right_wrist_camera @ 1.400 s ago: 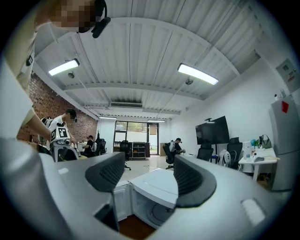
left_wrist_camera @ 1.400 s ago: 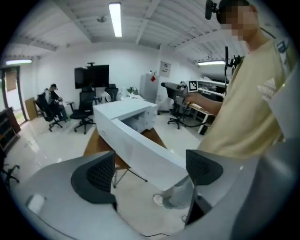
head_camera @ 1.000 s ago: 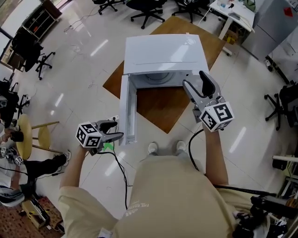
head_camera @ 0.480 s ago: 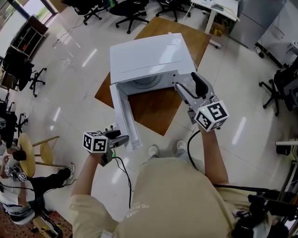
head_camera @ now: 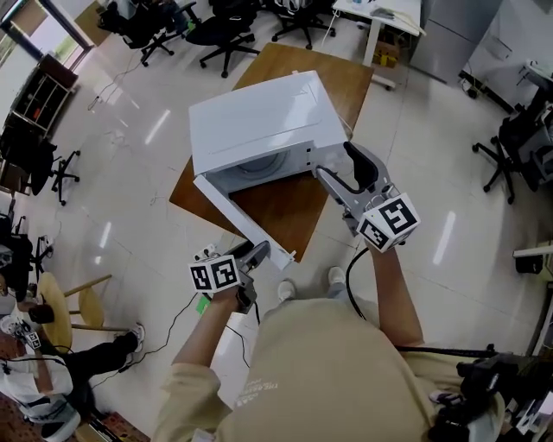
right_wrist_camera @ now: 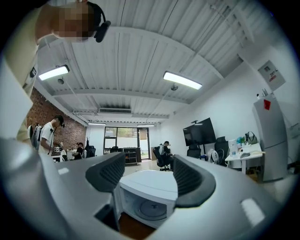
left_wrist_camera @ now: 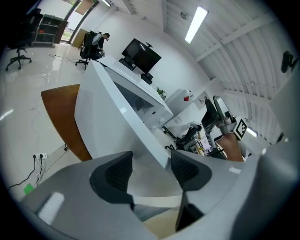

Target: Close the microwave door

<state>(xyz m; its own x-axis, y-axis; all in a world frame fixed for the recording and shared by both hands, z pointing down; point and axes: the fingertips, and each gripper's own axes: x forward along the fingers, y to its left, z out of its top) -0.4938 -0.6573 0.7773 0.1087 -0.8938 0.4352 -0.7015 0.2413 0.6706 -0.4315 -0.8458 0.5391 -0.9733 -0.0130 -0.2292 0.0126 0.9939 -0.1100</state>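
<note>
A white microwave [head_camera: 259, 121] stands on a brown wooden table [head_camera: 289, 203]. Its door [head_camera: 242, 220] hangs about half open, hinged at the left, with the free end pointing toward me. My left gripper [head_camera: 262, 251] is at that free end, against the door's outer side. In the left gripper view the door [left_wrist_camera: 117, 122] fills the space ahead. My left gripper [left_wrist_camera: 150, 161] is opening, and the door's edge shows in the gap with no pad pressing on it. My right gripper [head_camera: 339, 161] hovers at the oven's front right corner. Its jaws [right_wrist_camera: 147, 168] are apart and empty, facing the microwave [right_wrist_camera: 150, 187].
Office chairs [head_camera: 225, 26] and a desk [head_camera: 380, 17] stand behind the table. A round stool [head_camera: 52, 302] and a seated person [head_camera: 34, 380] are at the lower left. A cable [head_camera: 186, 315] runs over the floor by my feet. A grey cabinet [head_camera: 518, 34] fills the top right.
The door has swung from wide open to about half open. My left gripper has moved right with the door's free end and rolled. My right gripper has drifted slightly left along the oven's front.
</note>
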